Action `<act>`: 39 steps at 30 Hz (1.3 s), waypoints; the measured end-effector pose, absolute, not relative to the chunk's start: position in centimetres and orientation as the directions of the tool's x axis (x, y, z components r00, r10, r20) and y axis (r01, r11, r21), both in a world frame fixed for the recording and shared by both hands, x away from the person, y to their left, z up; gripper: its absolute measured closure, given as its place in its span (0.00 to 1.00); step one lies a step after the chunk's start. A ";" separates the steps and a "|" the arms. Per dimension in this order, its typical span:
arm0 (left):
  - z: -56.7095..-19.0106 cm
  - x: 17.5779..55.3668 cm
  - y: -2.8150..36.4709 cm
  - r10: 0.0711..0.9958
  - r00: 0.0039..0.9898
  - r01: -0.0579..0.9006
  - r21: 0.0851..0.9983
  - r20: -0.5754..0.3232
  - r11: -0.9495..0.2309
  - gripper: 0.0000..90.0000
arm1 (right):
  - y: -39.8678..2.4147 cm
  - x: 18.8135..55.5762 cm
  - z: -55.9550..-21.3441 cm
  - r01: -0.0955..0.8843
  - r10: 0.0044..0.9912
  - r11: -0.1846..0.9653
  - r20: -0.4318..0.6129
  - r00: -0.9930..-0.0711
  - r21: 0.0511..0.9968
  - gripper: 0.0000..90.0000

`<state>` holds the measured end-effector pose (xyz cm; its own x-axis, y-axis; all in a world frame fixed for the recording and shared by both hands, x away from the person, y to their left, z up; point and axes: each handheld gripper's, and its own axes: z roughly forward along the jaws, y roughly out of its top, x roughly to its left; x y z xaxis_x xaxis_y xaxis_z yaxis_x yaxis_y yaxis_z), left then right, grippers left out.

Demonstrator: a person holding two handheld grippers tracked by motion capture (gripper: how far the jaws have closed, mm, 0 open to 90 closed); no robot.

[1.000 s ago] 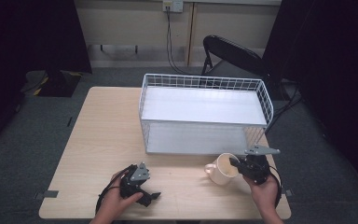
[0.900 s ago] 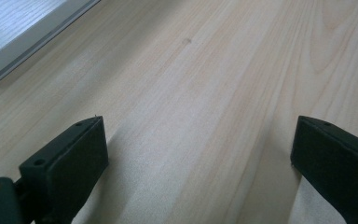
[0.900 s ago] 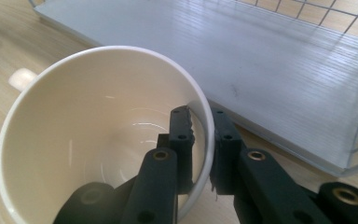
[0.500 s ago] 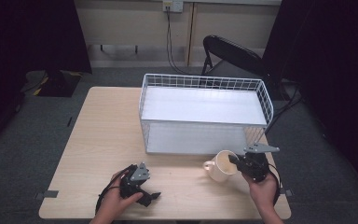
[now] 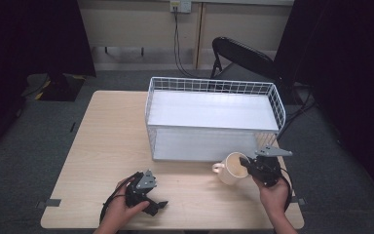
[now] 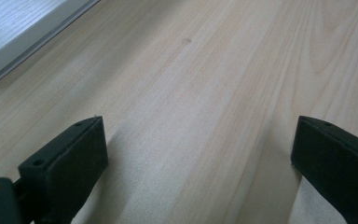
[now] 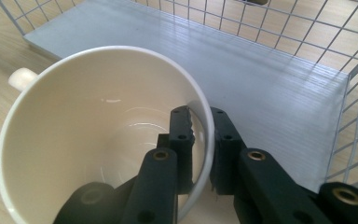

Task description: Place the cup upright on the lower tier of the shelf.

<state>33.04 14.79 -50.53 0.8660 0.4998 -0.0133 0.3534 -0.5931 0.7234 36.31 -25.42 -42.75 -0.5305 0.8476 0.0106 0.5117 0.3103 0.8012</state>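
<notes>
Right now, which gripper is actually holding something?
The right gripper: its jaws pinch the rim of the cream mug, one inside, one outside. The left gripper stands open over bare table.

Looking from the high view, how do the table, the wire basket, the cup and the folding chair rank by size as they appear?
Largest to smallest:
1. table
2. wire basket
3. folding chair, though it stands farther off and partly hidden, so unsure
4. cup

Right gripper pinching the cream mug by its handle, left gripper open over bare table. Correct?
Not the handle. The right gripper clamps the cream mug by its rim, one jaw inside, one outside, as the right gripper view shows. The left gripper is open over bare table.
</notes>
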 end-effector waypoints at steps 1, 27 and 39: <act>-50.5 33.0 14.8 0.500 0.866 0.353 0.723 -0.013 -0.593 0.03 | -25.4 36.3 -42.8 0.512 0.848 0.310 0.011 -0.531 0.801 0.91; -50.5 33.0 14.8 0.499 0.866 0.353 0.724 -0.014 -0.593 0.03 | -24.8 37.4 -41.9 0.460 0.882 0.302 -0.062 -0.467 0.835 0.91; -50.5 33.0 14.8 0.500 0.866 0.353 0.724 -0.013 -0.593 0.03 | -24.5 38.0 -42.0 0.451 0.895 0.292 -0.074 -0.440 0.844 0.91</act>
